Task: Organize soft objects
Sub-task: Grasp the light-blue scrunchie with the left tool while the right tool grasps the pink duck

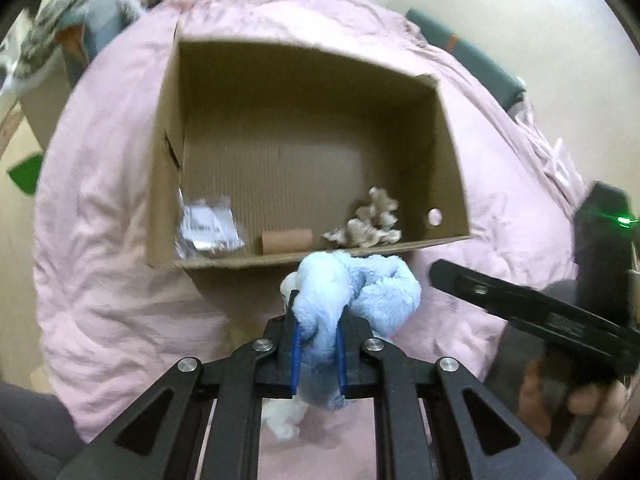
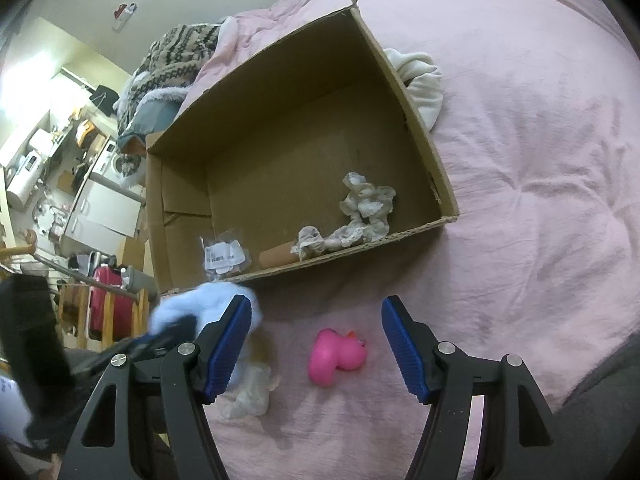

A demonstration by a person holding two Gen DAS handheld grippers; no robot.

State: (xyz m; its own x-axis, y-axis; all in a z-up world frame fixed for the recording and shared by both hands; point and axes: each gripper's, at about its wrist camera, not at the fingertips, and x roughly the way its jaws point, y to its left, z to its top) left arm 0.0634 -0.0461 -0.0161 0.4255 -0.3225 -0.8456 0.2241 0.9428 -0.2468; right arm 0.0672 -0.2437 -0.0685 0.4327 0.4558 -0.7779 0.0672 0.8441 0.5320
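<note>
While left tongs (image 1: 318,344) pinch the blue plush (image 1: 352,292) near the box rim (image 1: 304,258) — seemingly touching — right tongs (image 2: 316,344) gape.

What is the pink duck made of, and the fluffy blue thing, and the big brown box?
The small pink duck looks like smooth rubber or soft plastic: even colour, slight sheen. The fluffy light blue cloth looks like plush fleece: fuzzy pile, soft folds, squeezed in the left gripper. The open brown box is corrugated cardboard: matte, with ribbed lines and a rough cut edge.

blue plush (image 2: 188,312) motion-blurred, bag label (image 1: 206,224) unreadable (too small)
</note>
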